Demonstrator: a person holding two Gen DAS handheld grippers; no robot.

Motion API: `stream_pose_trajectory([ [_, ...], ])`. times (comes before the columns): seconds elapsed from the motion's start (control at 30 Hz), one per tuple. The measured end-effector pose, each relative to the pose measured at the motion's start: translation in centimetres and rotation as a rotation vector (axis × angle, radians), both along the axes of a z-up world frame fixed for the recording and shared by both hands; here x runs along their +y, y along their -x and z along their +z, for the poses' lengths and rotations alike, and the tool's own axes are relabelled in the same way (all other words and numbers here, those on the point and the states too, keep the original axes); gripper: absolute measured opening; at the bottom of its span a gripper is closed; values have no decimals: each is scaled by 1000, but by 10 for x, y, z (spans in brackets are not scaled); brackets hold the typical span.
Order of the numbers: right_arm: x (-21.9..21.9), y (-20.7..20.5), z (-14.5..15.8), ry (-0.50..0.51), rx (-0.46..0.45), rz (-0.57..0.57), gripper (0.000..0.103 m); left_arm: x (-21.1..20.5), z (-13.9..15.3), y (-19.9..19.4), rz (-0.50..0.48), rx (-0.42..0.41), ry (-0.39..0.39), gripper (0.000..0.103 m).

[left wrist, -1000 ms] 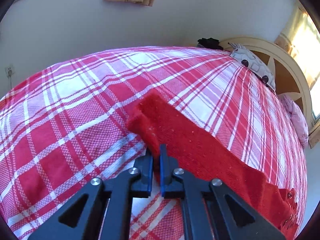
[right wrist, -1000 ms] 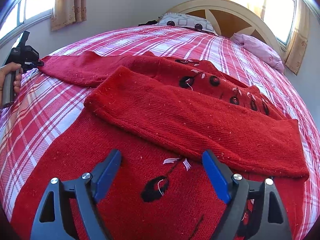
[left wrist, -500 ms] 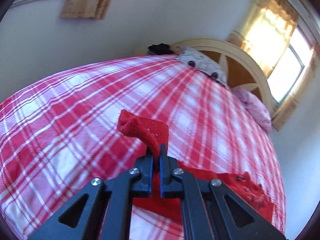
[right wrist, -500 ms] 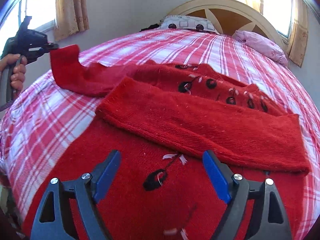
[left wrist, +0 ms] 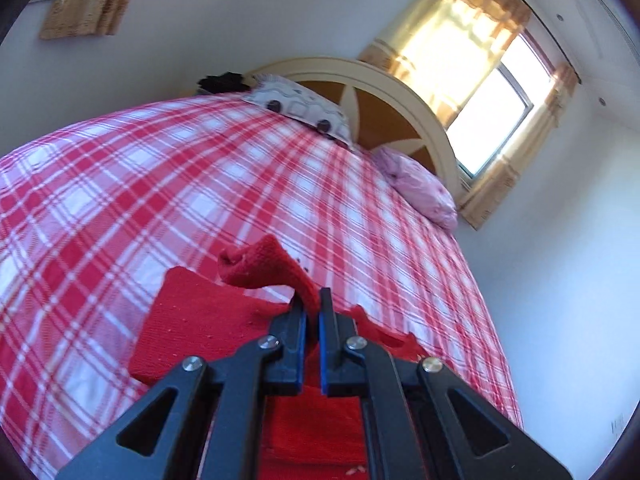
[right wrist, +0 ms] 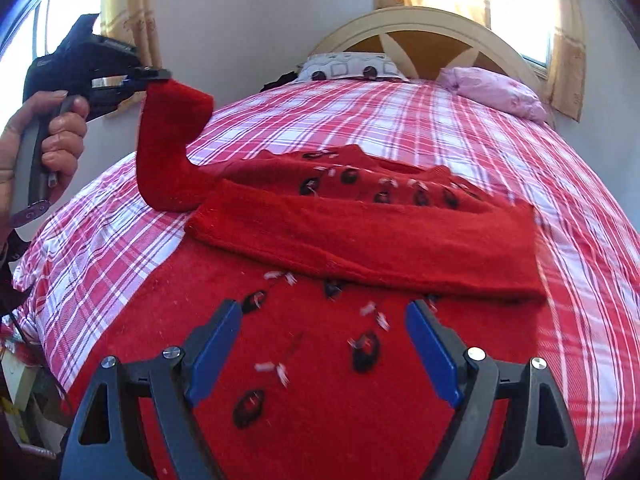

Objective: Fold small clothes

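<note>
A red knit sweater (right wrist: pixel 320 380) with black and white stitched marks lies flat on the plaid bed. One sleeve (right wrist: pixel 368 240) is folded across its chest. My left gripper (left wrist: pixel 313 312) is shut on the cuff of the other sleeve (left wrist: pixel 264 266) and holds it up off the bed. In the right wrist view that gripper (right wrist: pixel 152 74) is at the upper left, the sleeve (right wrist: pixel 168 144) hanging from it in a curve. My right gripper (right wrist: pixel 324 344) is open and empty above the sweater's lower body.
The bed has a red and white plaid cover (right wrist: pixel 440 128). A patterned pillow (right wrist: pixel 348 66), a pink pillow (right wrist: pixel 496 92) and a curved headboard (right wrist: pixel 424 24) are at the far end. Windows with curtains line the walls. Clutter sits by the bed's left side (right wrist: pixel 24 384).
My left gripper has lifted the sleeve cuff from the bed and carried it up and inward toward the sweater body. My right gripper has stayed open over the hem.
</note>
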State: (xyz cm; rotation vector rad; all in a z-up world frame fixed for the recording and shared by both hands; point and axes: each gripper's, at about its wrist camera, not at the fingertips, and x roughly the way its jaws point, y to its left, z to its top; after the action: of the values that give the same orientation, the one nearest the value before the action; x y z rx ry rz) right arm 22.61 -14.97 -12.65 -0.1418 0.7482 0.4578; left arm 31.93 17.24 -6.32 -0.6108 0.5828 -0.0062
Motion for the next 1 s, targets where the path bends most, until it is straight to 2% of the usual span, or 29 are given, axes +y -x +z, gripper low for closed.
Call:
stream_pose_trajectory([
  [0.23, -33, 7, -1, -7, -3, -33, 84, -77, -9, -20, -116, 9, -37, 5],
  [0.37, -46, 1, -9, -11, 15, -64, 84, -117, -24, -22, -168, 26, -102, 5],
  [0.53, -63, -11, -19, -12, 30, -116, 84, -170, -51, -27, -229, 58, -253, 5],
  [0.7, -75, -18, -25, -32, 49, -161, 84, -212, -89, -37, -314, 137, -425, 8],
  [0.77, -76, -19, -27, -30, 48, -167, 84, -219, -97, -36, -348, 160, -473, 14],
  [0.8, -76, -20, -29, -30, 50, -168, 84, -221, -97, -33, -360, 157, -487, 21],
  [0.87, -76, -21, -33, -28, 59, -168, 85, -218, -92, -20, -380, 133, -521, 39],
  [0.93, -75, -21, -37, -22, 65, -167, 85, -211, -83, -4, -382, 84, -557, 68],
  [1.0, -73, -22, -40, -14, 68, -166, 85, -202, -75, 12, -357, 31, -611, 75],
])
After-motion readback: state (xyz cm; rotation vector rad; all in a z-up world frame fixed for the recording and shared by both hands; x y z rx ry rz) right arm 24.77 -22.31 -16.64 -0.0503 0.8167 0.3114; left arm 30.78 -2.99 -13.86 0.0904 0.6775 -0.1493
